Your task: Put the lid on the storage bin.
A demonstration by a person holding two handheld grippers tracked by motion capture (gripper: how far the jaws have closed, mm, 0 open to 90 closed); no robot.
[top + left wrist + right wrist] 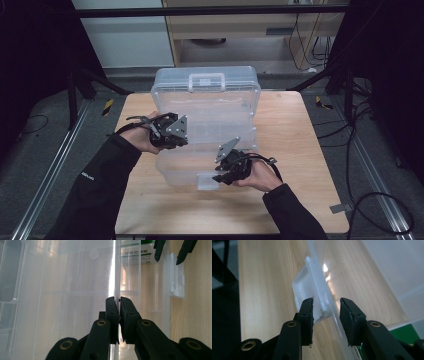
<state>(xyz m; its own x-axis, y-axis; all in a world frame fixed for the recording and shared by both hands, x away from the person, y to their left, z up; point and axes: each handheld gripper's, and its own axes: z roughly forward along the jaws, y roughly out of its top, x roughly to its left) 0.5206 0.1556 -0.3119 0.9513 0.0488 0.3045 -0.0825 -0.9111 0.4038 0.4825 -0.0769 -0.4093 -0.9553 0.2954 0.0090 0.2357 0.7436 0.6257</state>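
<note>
Clear ribbed plastic case (205, 100) lay open on pale wooden table (300, 150). Left gripper (117, 301) clenched its thin wall; right gripper (326, 307) straddled the latch (317, 297), unclenched. Green-white box (137, 256) inside.

A light wooden table (300, 200) stands on grey floor (45, 150). Metal rails (47, 172) run along both its sides, black cables (372, 210) trail at the right, and a pale wooden cabinet (240, 25) stands behind.
</note>
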